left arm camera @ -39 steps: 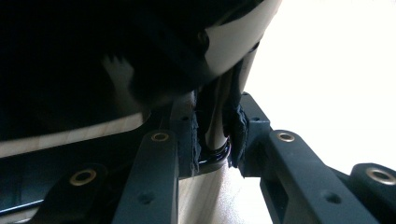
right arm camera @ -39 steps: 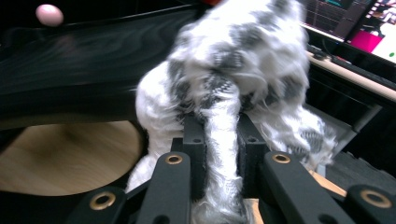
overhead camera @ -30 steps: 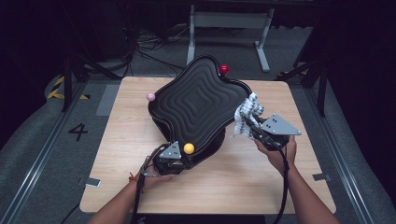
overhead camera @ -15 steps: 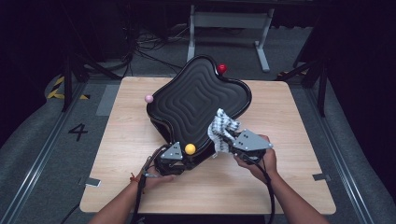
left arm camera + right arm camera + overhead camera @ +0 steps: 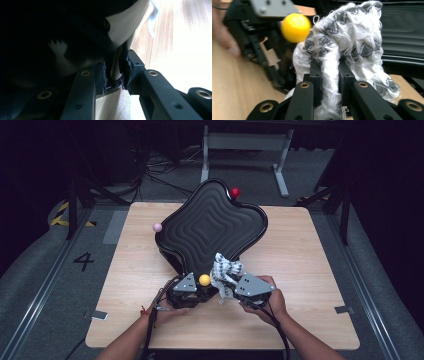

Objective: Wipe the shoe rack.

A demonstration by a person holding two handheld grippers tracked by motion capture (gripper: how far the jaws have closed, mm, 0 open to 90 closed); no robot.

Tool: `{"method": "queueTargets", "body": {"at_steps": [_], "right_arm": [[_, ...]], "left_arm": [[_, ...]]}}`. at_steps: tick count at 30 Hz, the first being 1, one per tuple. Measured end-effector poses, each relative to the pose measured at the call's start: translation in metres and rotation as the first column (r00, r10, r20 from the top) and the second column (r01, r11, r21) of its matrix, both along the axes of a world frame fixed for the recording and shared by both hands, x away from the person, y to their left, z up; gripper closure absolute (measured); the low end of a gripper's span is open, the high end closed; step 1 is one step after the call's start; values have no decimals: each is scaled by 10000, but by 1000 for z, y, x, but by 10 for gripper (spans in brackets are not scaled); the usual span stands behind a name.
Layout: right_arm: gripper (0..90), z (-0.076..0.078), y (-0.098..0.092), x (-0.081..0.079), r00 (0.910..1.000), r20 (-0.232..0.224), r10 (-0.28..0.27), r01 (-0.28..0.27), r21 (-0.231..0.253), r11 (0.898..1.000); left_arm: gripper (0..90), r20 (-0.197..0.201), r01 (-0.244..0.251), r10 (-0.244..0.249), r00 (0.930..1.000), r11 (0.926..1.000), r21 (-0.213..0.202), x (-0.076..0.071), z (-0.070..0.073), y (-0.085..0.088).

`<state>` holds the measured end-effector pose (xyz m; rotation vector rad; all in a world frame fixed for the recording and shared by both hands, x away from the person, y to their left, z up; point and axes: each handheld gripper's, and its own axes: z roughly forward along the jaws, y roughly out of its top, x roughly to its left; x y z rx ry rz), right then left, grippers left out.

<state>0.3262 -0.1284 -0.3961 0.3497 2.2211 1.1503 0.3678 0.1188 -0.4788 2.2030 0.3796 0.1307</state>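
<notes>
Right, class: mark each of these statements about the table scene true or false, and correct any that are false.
1. The right gripper is shut on a white and grey cloth. True.
2. The left gripper hangs open above the table. False: it is clamped on the near edge of the black tray.
3. A red ball sits at the tray's far edge. True.
4. The cloth lies spread flat in the middle of the tray. False: it is bunched up in the right gripper at the tray's near edge.
5. A yellow ball shows between the two grippers. True.
6. The pink ball is at the tray's right side. False: it is at its left.
</notes>
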Motion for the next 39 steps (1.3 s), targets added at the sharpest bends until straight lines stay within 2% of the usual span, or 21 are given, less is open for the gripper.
{"method": "queueTargets", "body": {"at_steps": [6,12,15,18,23,25,27,31,34,39], "right_arm": [[780,-8,6,-5,9989,-367,275,-280,-121,9995],[780,-19,13,-8,9976,-507,476,-508,-645,9966],[783,-22,12,-5,9982,-433,405,-440,-841,9955],[778,-29,8,3,9992,-402,86,-131,-1115,9937],[778,-28,-5,16,9966,-736,-382,338,-594,9977],[778,-24,-10,16,9969,-608,-508,480,-461,9978],[779,-19,-16,17,9965,-540,-635,621,-268,9977],[780,-7,-32,20,9933,-528,-1029,1052,413,9936],[777,0,-42,24,9893,-518,-1363,1403,841,9865],[776,3,-43,24,9895,-364,-1396,1424,902,9857]], "left_arm": [[736,-30,-73,73,10000,10000,-38,-1,0,-1],[736,25,-88,88,10000,10000,42,-1,0,-3],[736,69,-117,117,9999,9999,14,-1,0,-4],[736,103,-54,53,9999,10000,50,-2,0,-7],[735,158,52,-54,9999,9999,132,-2,1,-8],[735,127,-2,1,9999,10000,23,-3,0,-9],[735,209,13,-15,9998,9999,104,-3,0,-10],[735,292,66,-71,9995,9998,170,-4,0,-16],[734,316,146,-151,9994,9998,162,-3,0,-19],[734,230,187,-189,9996,9998,97,-3,0,-26]]}}
